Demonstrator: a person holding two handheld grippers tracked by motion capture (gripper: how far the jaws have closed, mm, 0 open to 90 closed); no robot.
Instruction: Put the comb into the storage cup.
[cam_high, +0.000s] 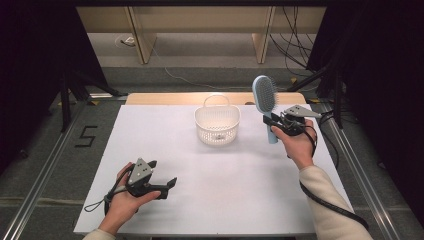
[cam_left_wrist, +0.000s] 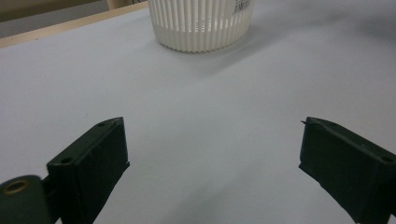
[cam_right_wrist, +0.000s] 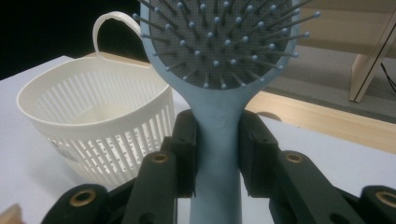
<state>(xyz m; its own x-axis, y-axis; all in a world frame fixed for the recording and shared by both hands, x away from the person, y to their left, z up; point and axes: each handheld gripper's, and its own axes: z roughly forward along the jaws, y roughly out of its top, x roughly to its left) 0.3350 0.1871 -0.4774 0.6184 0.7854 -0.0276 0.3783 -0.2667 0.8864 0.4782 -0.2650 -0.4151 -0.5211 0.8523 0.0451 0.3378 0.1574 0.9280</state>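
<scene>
A light blue hairbrush (cam_high: 265, 100) stands upright in the air to the right of a white slotted basket (cam_high: 217, 124). My right gripper (cam_high: 272, 122) is shut on the brush's handle (cam_right_wrist: 217, 140), bristles facing the camera in the right gripper view, with the basket (cam_right_wrist: 93, 121) just to the left of it. The basket looks empty inside. My left gripper (cam_high: 167, 187) rests low at the near left of the table, its jaws wide open with nothing between them. Ahead of the left gripper (cam_left_wrist: 212, 154) stands the basket (cam_left_wrist: 201, 23).
The white table top (cam_high: 210, 190) spreads between the two hands. A wooden strip (cam_high: 165, 97) edges the table's far side. Metal rails (cam_high: 350, 165) run along both sides, and dark curtains and cables lie beyond.
</scene>
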